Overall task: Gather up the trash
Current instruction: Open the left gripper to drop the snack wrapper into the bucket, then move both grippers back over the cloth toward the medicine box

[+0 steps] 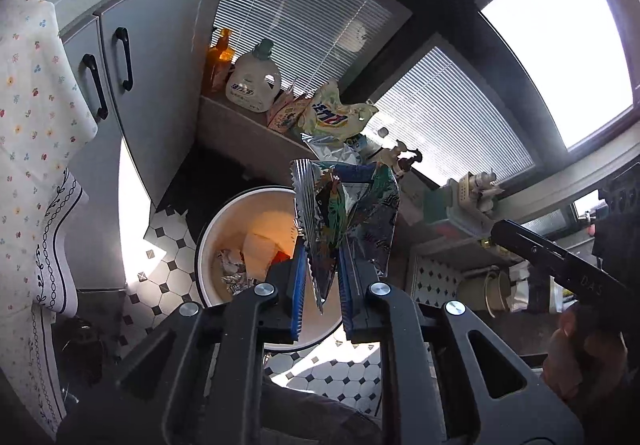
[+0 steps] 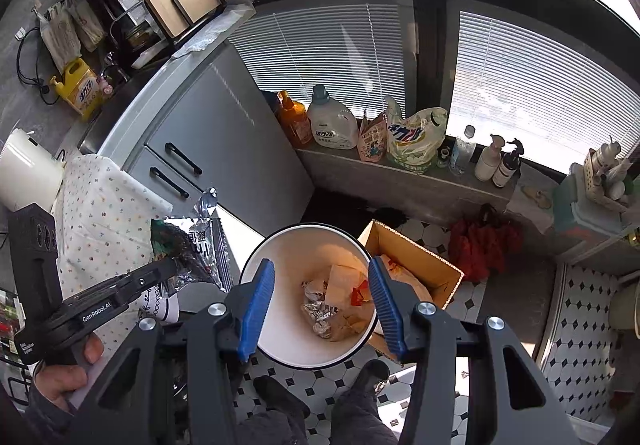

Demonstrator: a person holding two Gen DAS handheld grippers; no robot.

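Left wrist view shows the left gripper (image 1: 320,277) with a crumpled foil snack wrapper (image 1: 344,213) standing up between its two blue pads (image 1: 298,293). The jaws are only partly open. The wrapper's lower tip hangs in the gap, and it leans against the left pad, but I cannot tell if the pads press it. The wrapper is above the rim of the white trash bin (image 1: 224,221), which stands on the black and white tiled floor (image 1: 168,277). Inside the bin lie paper and foil scraps (image 1: 240,273).

From the right wrist view, the right gripper (image 2: 320,309) is about half open and holds nothing. It hangs directly over the mouth of the bin (image 2: 256,265), so the scraps (image 2: 324,317) appear between its fingers. The left gripper (image 2: 172,265) comes in from the left side, with the wrapper (image 2: 192,249) at its tip, just beside the bin's left rim and not over the opening in this view. A hand (image 2: 68,369) grips its handle. An open cardboard box (image 2: 416,261) touches the bin on the right. Detergent bottles (image 2: 332,121) stand on the ledge (image 2: 360,169) under the window blinds, well apart from both grippers.
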